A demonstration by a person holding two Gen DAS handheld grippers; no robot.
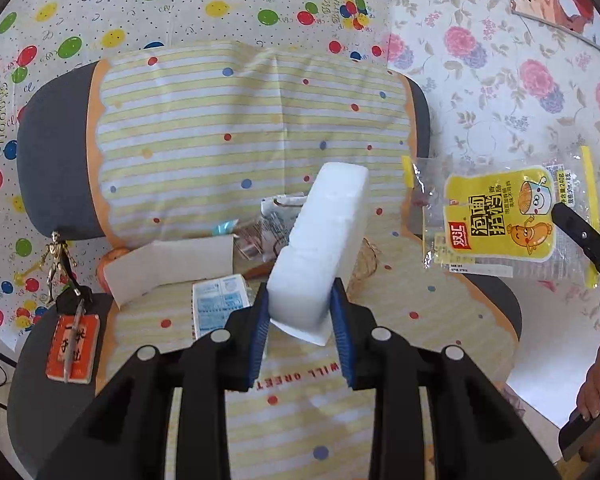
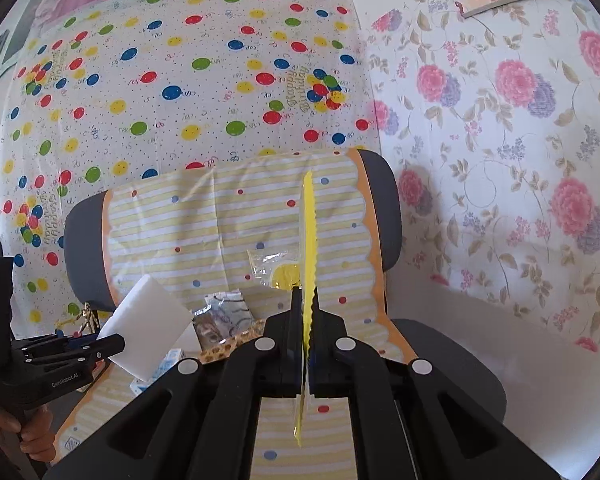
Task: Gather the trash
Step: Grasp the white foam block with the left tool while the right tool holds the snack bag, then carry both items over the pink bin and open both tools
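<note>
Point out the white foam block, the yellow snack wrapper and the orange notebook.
white foam block [image 1: 320, 248], left wrist view, broad face.
yellow snack wrapper [image 1: 500, 216], left wrist view, printed front.
orange notebook [image 1: 74, 348], left wrist view, cover.

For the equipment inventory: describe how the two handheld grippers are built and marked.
Both are matte black plastic. The left gripper has ridged blue pads and round silver pivot pins. The right gripper has matching pins. White "GenRobot.AI" lettering marks the left one's side.

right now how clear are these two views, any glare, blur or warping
Left wrist view: sharp on the foam block, some glare on the snack wrapper, edges curved by the fisheye. Right wrist view: bright daylight, flowered wall slightly washed out, corners dark.
</note>
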